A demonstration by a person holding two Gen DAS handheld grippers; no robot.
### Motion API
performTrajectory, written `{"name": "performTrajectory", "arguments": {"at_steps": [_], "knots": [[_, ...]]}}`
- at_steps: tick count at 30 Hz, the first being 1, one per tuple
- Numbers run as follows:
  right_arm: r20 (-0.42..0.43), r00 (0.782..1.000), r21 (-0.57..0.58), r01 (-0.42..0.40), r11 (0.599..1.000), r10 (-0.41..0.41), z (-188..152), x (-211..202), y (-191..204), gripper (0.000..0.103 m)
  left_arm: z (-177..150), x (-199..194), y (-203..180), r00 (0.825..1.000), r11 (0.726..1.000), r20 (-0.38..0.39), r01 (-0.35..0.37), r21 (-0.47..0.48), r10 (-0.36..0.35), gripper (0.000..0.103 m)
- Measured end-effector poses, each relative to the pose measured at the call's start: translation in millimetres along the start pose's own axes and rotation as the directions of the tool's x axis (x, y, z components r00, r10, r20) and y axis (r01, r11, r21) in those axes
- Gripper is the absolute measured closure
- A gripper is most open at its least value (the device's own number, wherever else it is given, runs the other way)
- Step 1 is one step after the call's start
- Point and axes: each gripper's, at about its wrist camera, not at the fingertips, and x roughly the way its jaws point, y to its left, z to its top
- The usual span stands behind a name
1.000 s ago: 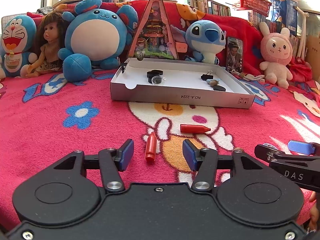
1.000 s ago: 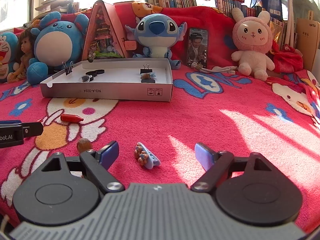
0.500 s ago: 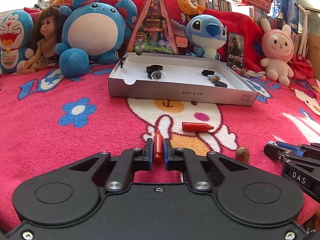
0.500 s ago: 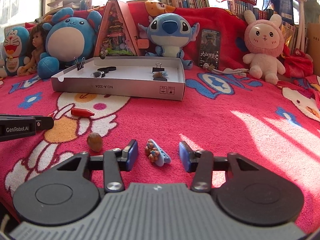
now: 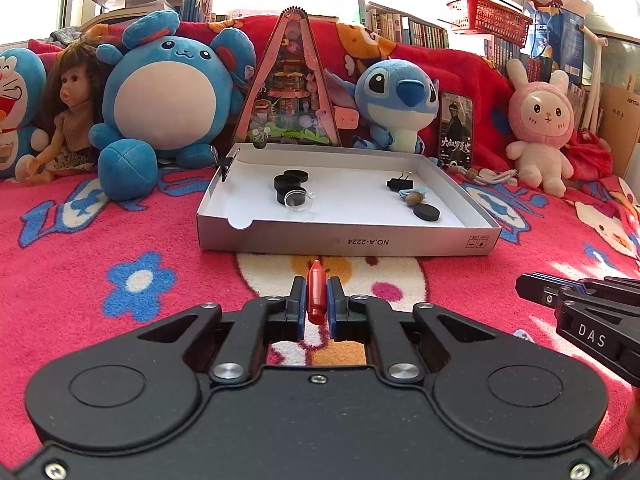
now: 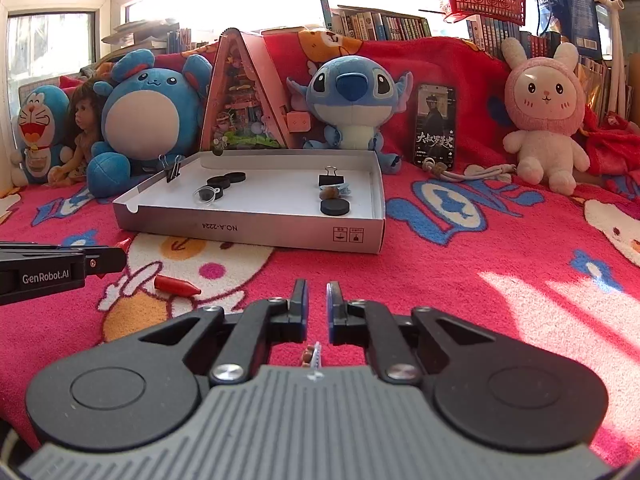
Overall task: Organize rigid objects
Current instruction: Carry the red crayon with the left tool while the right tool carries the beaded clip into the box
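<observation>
- Step in hand (judged): carry both picked items to the white box (image 5: 348,236) and release them inside.
- Left hand-held gripper (image 5: 317,304): closed on the red crayon (image 5: 316,294), which stands upright between the pads, tip up. Keep the grip firm and clear the box's near wall before lowering.
- Right hand-held gripper (image 6: 316,308): jaws drawn nearly together; the small blue clip (image 6: 314,356) shows low in the gap behind the pads (hold appears marginal, whether the pads actually press it cannot be told). Move it level and slowly.
- A second red crayon (image 6: 176,285) lies on the red blanket (image 6: 460,280) before the box's near left corner, left of the right hand-held gripper.
- The box sits ahead of both grippers, apart from them.
</observation>
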Motion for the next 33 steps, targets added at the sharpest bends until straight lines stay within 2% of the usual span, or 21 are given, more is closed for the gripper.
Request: {"name": "performTrajectory", "arguments": {"at_steps": [16,17,19,20,29,31,32,33], "knots": [[0.013,1.000,-0.011,-0.002,1.000,0.002,2,-5,-5,0.093,6,1,1,1.000,1.000,0.017,0.012,-0.001,-0.012,0.093],[0.006,1.000,-0.026,-0.018,0.999,0.018,3,-5,-5,0.091,7,0,2,1.000,1.000,0.020,0.011,-0.002,-0.011,0.093],[-0.006,0.999,-0.059,-0.047,0.997,0.047,1,-8,-5,0.070,6,0,3,1.000,1.000,0.020,0.008,-0.004,-0.008,0.093],[-0.011,0.998,-0.072,-0.056,0.996,0.055,-2,-11,-5,0.067,6,0,4,1.000,1.000,0.018,0.006,-0.005,-0.006,0.093],[-0.120,0.991,-0.097,-0.078,0.992,0.066,-27,-8,-3,0.056,4,3,4,1.000,1.000,0.004,0.001,-0.006,-0.001,0.093],[-0.130,0.990,-0.125,-0.068,0.990,0.051,-29,-8,0,0.057,5,3,4,1.000,1.000,0.006,-0.001,-0.003,0.001,0.093],[-0.131,0.990,-0.129,-0.064,0.990,0.047,-30,-8,1,0.065,5,4,4,1.000,1.000,0.006,-0.002,-0.003,0.002,0.093],[-0.131,0.990,-0.128,-0.061,0.990,0.044,-30,-8,1,0.082,6,5,4,1.000,1.000,0.006,-0.003,-0.004,0.003,0.093]]}}
